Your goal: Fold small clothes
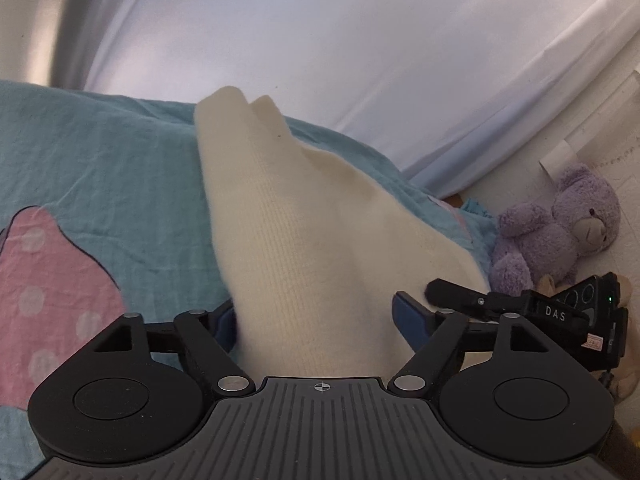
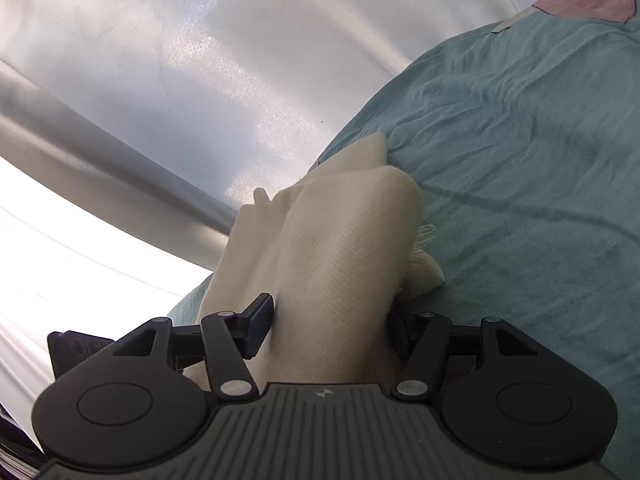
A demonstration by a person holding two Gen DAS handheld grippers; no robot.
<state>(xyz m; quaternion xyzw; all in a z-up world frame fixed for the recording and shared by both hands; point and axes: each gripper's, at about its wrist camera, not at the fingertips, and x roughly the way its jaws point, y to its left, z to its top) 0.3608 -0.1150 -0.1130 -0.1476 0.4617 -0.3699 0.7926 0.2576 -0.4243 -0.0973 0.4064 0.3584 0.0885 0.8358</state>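
A cream knit garment (image 1: 296,216) lies bunched in a long ridge on the teal bedsheet (image 1: 104,160). My left gripper (image 1: 316,316) stands open and wide, astride the near end of the garment, with the cloth between its blue pads (image 1: 406,318). My right gripper (image 2: 330,326) is also open, and the same cream garment (image 2: 340,240) bulges loosely between its jaws. In the left wrist view one of the right gripper's black fingers (image 1: 452,294) rests at the garment's right edge.
The sheet has a pink dotted patch (image 1: 44,288) at the left. A purple teddy bear (image 1: 560,224) sits off the bed's right edge by a white wall. A pale curtain or wall (image 2: 180,80) rises behind the bed.
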